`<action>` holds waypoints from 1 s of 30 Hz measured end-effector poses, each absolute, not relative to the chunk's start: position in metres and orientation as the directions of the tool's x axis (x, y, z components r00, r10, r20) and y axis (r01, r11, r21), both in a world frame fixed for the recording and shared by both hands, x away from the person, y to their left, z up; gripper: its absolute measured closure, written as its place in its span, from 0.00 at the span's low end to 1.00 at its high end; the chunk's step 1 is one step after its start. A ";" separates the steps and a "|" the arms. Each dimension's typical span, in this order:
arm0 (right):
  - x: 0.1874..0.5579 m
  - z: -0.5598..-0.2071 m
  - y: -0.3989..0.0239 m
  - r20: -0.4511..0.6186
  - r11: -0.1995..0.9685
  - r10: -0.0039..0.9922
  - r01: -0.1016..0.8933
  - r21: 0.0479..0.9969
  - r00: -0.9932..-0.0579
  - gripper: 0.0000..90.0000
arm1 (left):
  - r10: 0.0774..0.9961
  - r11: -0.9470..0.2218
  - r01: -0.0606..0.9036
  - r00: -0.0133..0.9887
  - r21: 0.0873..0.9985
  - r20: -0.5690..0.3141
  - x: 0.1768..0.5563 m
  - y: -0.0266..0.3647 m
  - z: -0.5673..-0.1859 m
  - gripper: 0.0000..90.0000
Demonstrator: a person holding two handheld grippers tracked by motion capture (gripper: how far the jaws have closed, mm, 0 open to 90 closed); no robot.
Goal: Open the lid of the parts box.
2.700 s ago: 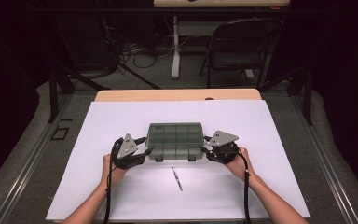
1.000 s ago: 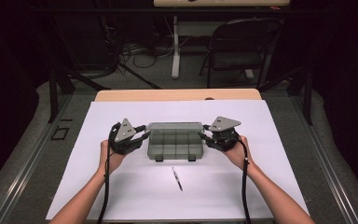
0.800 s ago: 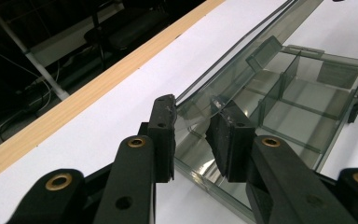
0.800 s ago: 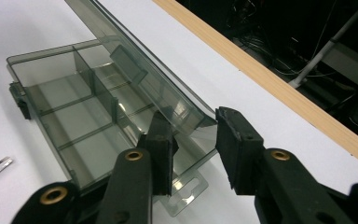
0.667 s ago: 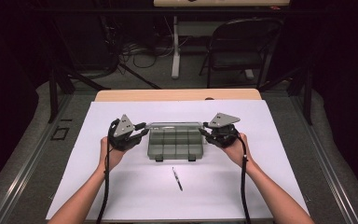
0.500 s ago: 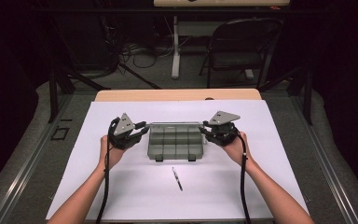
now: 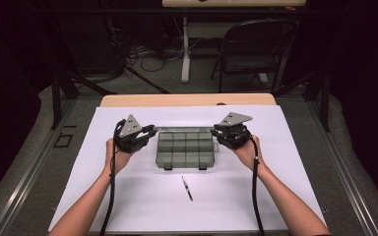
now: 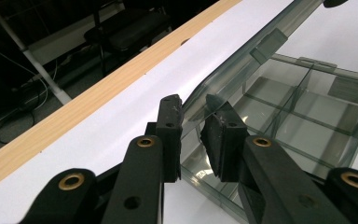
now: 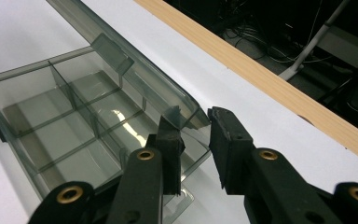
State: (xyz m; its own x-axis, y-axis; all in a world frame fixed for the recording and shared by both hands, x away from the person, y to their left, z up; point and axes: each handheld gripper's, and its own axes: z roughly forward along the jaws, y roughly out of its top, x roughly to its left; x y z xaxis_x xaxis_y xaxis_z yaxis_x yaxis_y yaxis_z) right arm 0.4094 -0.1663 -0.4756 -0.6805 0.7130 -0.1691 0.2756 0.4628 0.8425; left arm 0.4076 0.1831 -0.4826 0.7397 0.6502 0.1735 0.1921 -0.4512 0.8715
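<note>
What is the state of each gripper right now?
Left gripper: open, jaws either side of the box lid corner.
Right gripper: open, likewise.

The box (image 7: 184, 150) sits mid-table (image 7: 285, 196); grippers flank it, left (image 7: 145, 135) and right (image 7: 221, 133); a pen (image 7: 187, 188) lies before it.

The table (image 7: 128, 196) is showing a plain white surface, with a strip of pale wood grain (image 7: 187, 100) running along its far edge. The compartment box (image 7: 185, 150) is looking smoky grey and see-through, its dividers the same tint. Both the left tongs (image 7: 150, 132) and the right tongs (image 7: 215, 132) are showing matte black, with brass-coloured rivets and grey three-cornered plates on top. The pen (image 7: 187, 188) is appearing dark. The folding chair (image 7: 256, 49) behind is showing black.
</note>
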 end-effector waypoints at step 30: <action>0.432 -0.472 -0.164 -0.165 0.444 0.747 0.299 0.844 -0.644 0.89 | 0.682 -0.404 0.219 0.719 0.888 0.133 0.435 0.182 -0.485 0.89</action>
State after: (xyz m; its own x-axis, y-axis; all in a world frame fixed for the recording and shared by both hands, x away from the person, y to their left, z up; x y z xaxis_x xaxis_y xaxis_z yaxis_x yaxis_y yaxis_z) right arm 0.4323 -0.1639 -0.4718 -0.6444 0.7467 -0.1647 0.2993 0.4445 0.8443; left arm 0.4353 0.1824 -0.4848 0.7194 0.6818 0.1327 0.2186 -0.4036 0.8884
